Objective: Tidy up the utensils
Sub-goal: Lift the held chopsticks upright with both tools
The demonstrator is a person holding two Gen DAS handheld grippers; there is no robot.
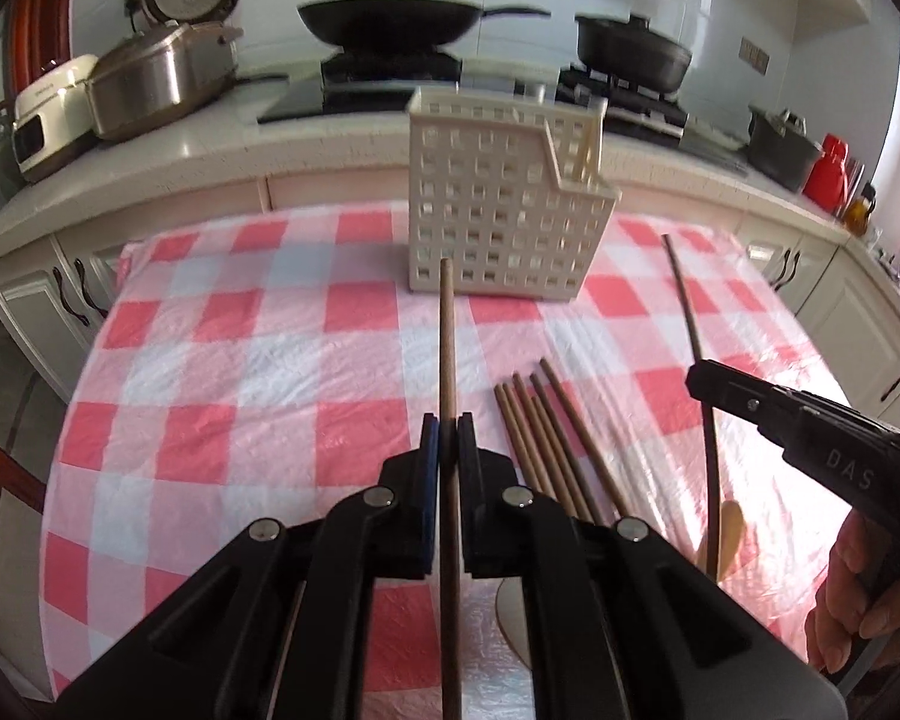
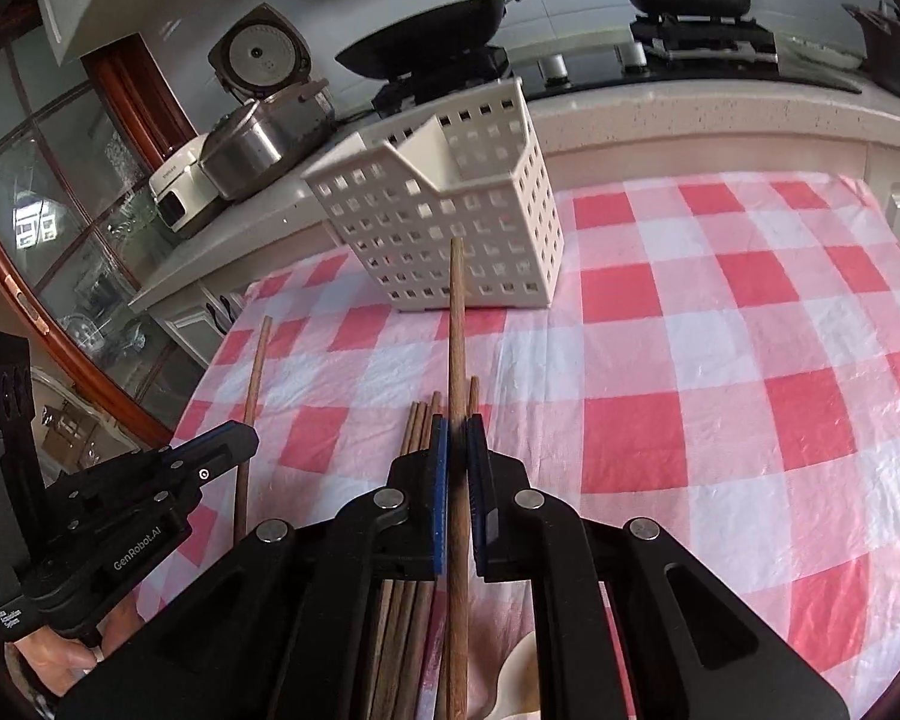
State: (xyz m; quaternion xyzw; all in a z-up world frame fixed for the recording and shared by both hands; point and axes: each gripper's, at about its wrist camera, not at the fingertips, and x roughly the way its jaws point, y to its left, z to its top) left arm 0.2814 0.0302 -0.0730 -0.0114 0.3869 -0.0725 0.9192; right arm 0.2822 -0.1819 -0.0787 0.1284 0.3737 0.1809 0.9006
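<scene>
My left gripper is shut on one brown chopstick, lifted above the checked cloth with its tip toward the white perforated utensil holder. My right gripper is shut on another brown chopstick, also raised and aimed at the holder. Each gripper shows in the other's view: the right gripper at the right, the left gripper at the left. Several more brown chopsticks lie in a bundle on the cloth between them. Pale sticks stand in the holder's small compartment.
The red-and-white checked tablecloth covers the table. A pale wooden spoon lies at the near right. Behind the table runs a counter with a wok, a black pot, rice cookers and a red bottle.
</scene>
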